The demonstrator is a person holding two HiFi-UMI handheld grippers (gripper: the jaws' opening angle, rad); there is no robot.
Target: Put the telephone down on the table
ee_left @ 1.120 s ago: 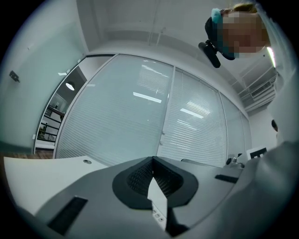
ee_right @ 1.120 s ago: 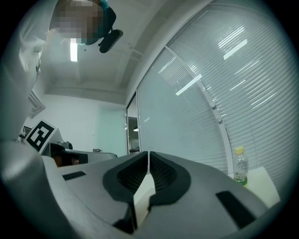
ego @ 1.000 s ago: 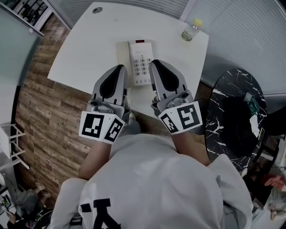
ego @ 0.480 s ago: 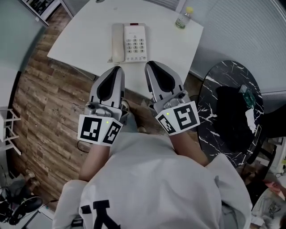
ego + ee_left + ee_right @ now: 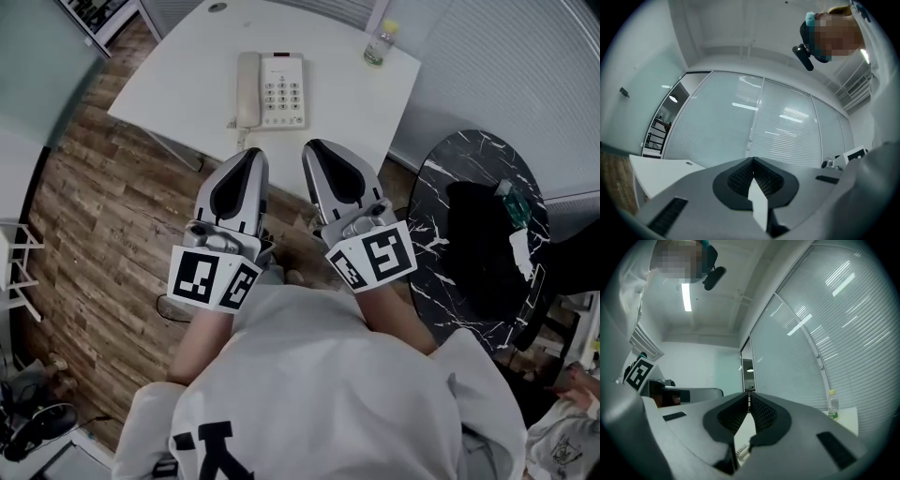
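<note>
A white telephone (image 5: 272, 89) with its handset in the cradle lies on the white table (image 5: 178, 89) in the head view. My left gripper (image 5: 253, 153) and right gripper (image 5: 314, 148) hang side by side in front of the table's near edge, over the wooden floor, both shut with nothing between the jaws. In the left gripper view the left gripper (image 5: 753, 160) tilts upward at glass walls with blinds. The right gripper (image 5: 748, 395) likewise points up; a bit of the phone's cord (image 5: 740, 449) shows below its jaws.
A plastic bottle with a yellow cap (image 5: 379, 43) stands at the table's far right corner; the bottle (image 5: 832, 404) also shows in the right gripper view. A round black marble table (image 5: 487, 234) with dark items stands to the right. Wooden floor (image 5: 84, 234) lies on the left.
Both grippers have drawn back from the telephone toward the person, off the table's edge. The phone, partly hidden by them before, lies fully in view on the table.
</note>
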